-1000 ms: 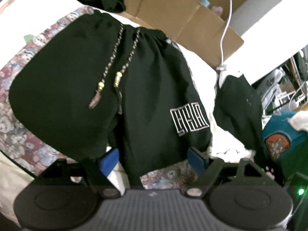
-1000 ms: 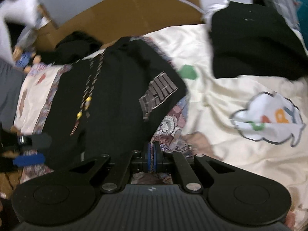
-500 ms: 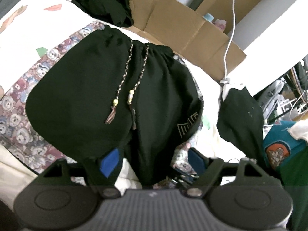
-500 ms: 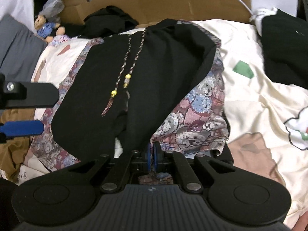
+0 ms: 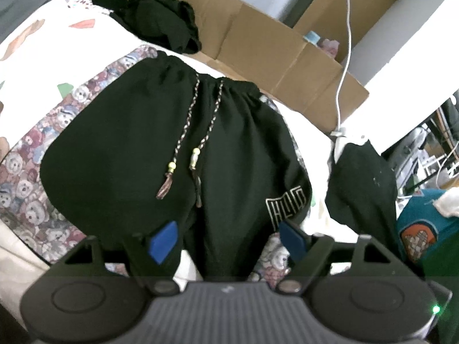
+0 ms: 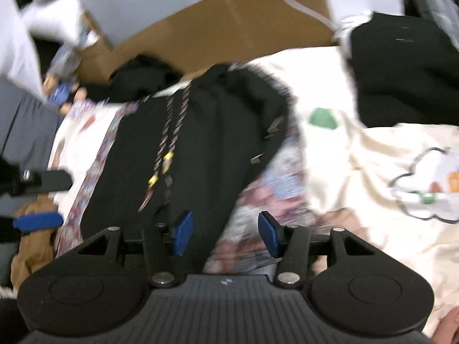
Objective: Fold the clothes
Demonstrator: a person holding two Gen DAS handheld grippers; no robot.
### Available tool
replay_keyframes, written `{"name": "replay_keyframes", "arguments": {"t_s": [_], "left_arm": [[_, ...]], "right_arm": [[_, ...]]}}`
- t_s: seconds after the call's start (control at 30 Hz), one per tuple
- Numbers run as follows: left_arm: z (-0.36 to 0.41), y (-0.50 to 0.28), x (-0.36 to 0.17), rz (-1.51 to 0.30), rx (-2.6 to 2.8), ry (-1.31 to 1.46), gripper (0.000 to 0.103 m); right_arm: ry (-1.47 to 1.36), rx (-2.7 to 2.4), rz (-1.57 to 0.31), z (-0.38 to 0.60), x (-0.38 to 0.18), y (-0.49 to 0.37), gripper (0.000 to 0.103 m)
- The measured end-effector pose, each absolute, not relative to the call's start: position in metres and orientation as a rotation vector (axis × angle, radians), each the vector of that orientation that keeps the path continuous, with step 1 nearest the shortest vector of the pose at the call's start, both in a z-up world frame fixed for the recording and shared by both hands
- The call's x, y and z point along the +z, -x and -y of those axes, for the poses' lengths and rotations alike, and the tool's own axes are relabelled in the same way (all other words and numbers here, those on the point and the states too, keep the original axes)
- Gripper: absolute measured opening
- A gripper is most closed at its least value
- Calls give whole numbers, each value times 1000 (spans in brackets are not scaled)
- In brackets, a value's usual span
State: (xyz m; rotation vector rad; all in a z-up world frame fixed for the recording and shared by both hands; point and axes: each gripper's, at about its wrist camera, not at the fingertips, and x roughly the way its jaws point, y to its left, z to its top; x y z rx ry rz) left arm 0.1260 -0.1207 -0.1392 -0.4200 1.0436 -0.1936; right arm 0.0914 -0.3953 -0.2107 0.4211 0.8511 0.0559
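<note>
Black drawstring shorts (image 5: 160, 143), soft cotton w/ braided beaded cords (image 5: 183, 140) and a white line logo (image 5: 287, 203) on one leg, lie spread mid-bed on the teddy-bear print cloth (image 5: 25, 169), waistband toward the far edge by the brown cardboard box (image 5: 258, 43). Logo leg looks curled under at its outer hem, so I'd say the fold is only part done.

Left claw (image 5: 226, 238) hangs over the near hem, blue pads wide apart, nothing pinched; fabric sits below the gap, not in it. Right claw (image 6: 225, 233) is opening right now, and its view is blurred; pads look clear of any cloth, bear print and black hem beneath.

To do this step well, imo: grab the hem at its corners, not mid-leg, both layers together, or the top layer slides. Keep the cords inside the fold so beads don't drag. Lift low, lay flat, smooth twd the waistband. Watch the bear cloth — easy to pinch along w/ the shorts. Other black clothes (image 5: 160, 25) at the bed's far corner and the black piece (image 6: 401, 71) at the right edge sit well apart, no snag risk.
</note>
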Motion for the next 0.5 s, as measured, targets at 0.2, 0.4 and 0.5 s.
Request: {"name": "replay_keyframes", "arguments": {"t_s": [0.2, 0.4, 0.5], "left_arm": [[138, -129, -161, -1103, -219, 398, 81], [147, -131, -181, -1153, -221, 378, 81], [146, -132, -185, -1159, -215, 377, 81]], "right_arm": [[-503, -41, -853, 432, -222, -84, 56], [-557, -58, -896, 435, -248, -91, 56], [-569, -69, -914, 430, -257, -99, 56]]}}
